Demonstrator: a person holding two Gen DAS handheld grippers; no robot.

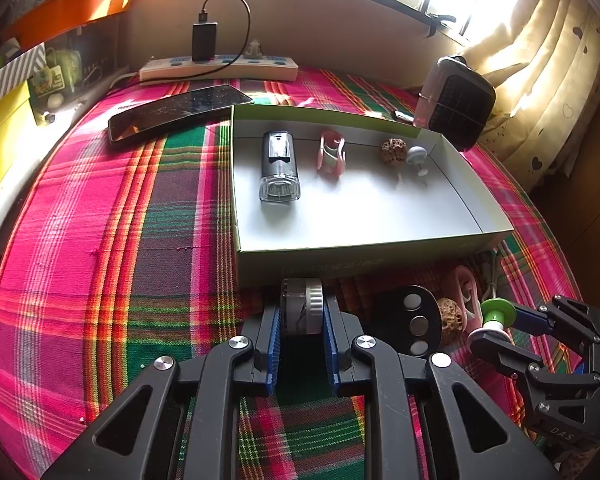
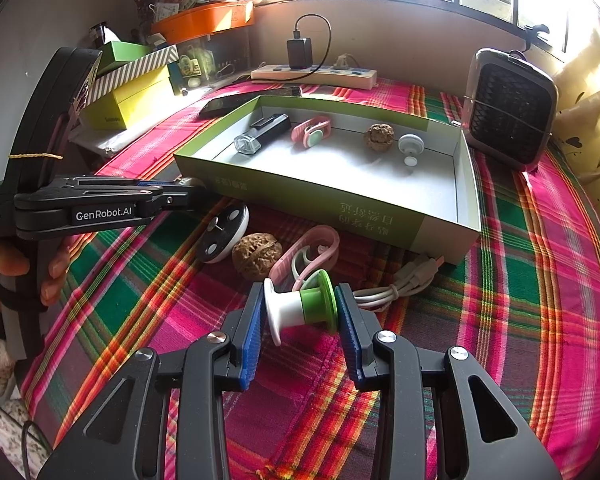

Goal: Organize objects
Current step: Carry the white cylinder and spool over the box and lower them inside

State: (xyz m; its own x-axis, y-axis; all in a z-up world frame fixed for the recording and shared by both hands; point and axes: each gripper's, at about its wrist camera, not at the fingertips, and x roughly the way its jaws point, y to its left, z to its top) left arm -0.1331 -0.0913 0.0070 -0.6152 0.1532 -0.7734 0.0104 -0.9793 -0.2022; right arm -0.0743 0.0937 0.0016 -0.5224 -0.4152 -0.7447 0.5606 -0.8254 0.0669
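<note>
My left gripper (image 1: 302, 310) is shut on a small clear and white cylinder (image 1: 302, 304) just in front of the green box (image 1: 380, 252). My right gripper (image 2: 300, 308) is shut on a green and white spool (image 2: 300, 306) above the cloth; it also shows in the left wrist view (image 1: 496, 316). The box (image 2: 300, 196) holds a black torch (image 1: 279, 166), a pink clip (image 1: 331, 154), a walnut (image 1: 393, 151) and a grey knob (image 1: 416, 157). On the cloth in front of the box lie a black and white disc (image 2: 224, 238), a walnut (image 2: 257, 255), a pink clip (image 2: 308, 254) and a white cable (image 2: 400, 284).
A phone (image 1: 176, 110) lies left of the box. A power strip with a charger (image 1: 220, 66) runs along the back wall. A small grey fan heater (image 2: 508, 112) stands at the back right. Stacked boxes (image 2: 132, 92) and an orange tray (image 2: 204, 20) stand at the back left.
</note>
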